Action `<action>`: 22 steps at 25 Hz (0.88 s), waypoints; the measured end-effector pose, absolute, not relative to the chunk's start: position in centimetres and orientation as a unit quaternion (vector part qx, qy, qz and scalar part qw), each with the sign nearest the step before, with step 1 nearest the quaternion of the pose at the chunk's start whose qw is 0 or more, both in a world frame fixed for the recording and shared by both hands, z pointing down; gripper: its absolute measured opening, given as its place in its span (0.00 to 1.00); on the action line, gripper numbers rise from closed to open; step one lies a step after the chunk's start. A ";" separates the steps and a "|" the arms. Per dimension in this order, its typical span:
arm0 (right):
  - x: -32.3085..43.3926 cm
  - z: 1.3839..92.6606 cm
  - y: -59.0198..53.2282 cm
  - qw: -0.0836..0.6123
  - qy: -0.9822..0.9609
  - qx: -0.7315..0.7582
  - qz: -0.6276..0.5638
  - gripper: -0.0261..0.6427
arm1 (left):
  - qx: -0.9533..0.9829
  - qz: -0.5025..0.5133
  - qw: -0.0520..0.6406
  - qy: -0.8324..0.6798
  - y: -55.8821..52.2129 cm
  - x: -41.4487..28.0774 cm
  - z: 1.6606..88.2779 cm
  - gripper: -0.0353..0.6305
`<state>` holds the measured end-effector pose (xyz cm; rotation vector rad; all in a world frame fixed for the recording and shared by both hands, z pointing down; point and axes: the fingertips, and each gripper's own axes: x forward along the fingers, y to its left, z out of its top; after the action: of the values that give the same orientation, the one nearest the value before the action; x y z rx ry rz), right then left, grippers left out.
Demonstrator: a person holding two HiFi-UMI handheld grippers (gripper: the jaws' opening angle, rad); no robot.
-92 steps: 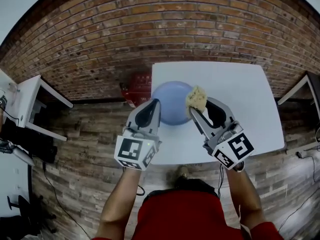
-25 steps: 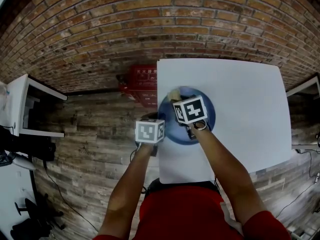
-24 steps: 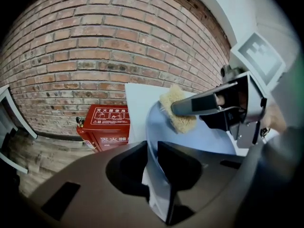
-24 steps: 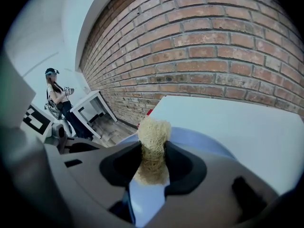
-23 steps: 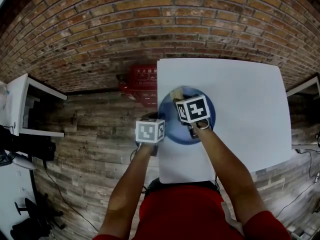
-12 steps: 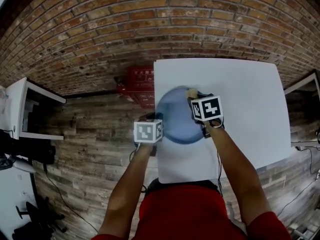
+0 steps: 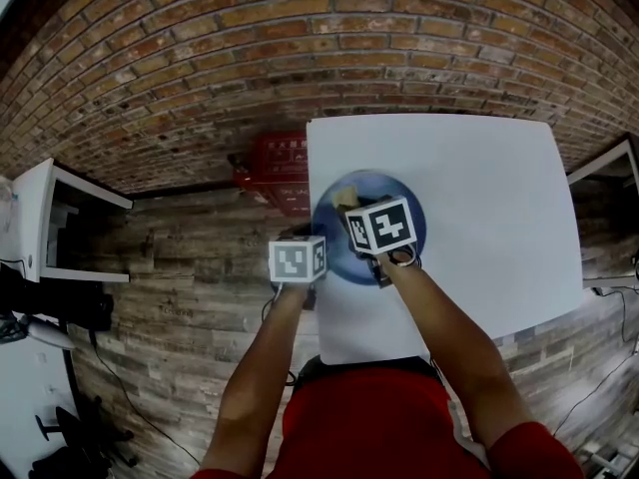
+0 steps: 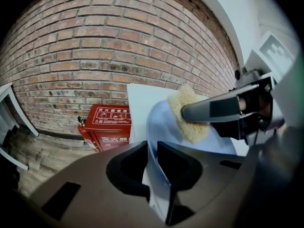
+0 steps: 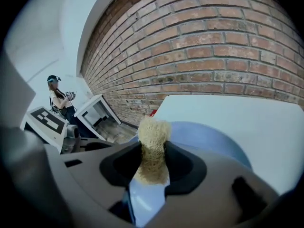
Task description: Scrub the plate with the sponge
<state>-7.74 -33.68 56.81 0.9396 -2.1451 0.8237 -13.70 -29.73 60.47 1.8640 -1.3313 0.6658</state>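
Scrubbing looks under way, though nothing shows how much of it is done.

Head view: the blue plate (image 7: 411, 218) sits on the white table (image 7: 479, 188), at its left edge. The left gripper (image 7: 305, 262) is at the plate's left rim. The right gripper (image 7: 357, 213) reaches over the plate, and the sponge (image 7: 345, 198) peeks out beyond its marker cube, over the plate's far left part. The cube hides the spot where sponge meets plate.

Left gripper view: the jaws are closed on the plate's rim, which runs up between them, so this gripper is steadying the plate. Beyond them the sponge lies flat against the plate's inner face, near the far rim, with a finger of the right gripper across it. A red box (image 8: 107, 127) stands on the floor by the brick wall (image 8: 95, 42).

Right gripper view: the jaws pinch the sponge, and its frayed top sticks out past the fingertips. The plate's blue surface lies just beyond and beneath.

No foam, water or dirt is visible on the plate, so cleaned and uncleaned areas cannot be told apart. I judge that the right half and near side remain to be covered, since the sponge is now at the far left.
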 end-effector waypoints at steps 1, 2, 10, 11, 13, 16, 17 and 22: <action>-8.4 57.0 -33.5 0.325 -0.819 0.353 0.315 0.27 | 0.726 0.259 0.370 -0.519 -29.7 -13.7 60.5 0.16; -9.0 57.1 -33.2 0.327 -0.820 0.348 0.315 0.27 | 0.725 0.258 0.371 -0.519 -29.7 -13.7 60.5 0.16; -10.5 58.0 -33.0 0.338 -0.820 0.339 0.313 0.27 | 0.724 0.257 0.373 -0.520 -29.7 -13.9 60.5 0.16; -10.3 58.0 -33.1 0.338 -0.819 0.341 0.313 0.27 | 0.724 0.257 0.372 -0.520 -29.8 -13.9 60.5 0.16; -9.2 58.1 -33.2 0.338 -0.816 0.347 0.314 0.27 | 0.725 0.257 0.372 -0.520 -29.9 -13.9 60.5 0.16; -6.6 58.1 -33.7 0.340 -0.808 0.365 0.315 0.27 | 0.725 0.258 0.370 -0.520 -29.9 -14.0 60.6 0.16; -5.5 58.1 -33.8 0.341 -0.804 0.372 0.315 0.27 | 0.725 0.258 0.370 -0.520 -29.9 -14.0 60.6 0.16; 0.1 58.2 -34.5 0.342 -0.782 0.412 0.320 0.27 | 0.726 0.257 0.370 -0.519 -29.8 -14.0 60.5 0.16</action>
<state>0.11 -34.50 58.16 1.0702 -2.0322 0.8333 -13.97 -29.79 60.54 1.8634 -1.3326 0.6593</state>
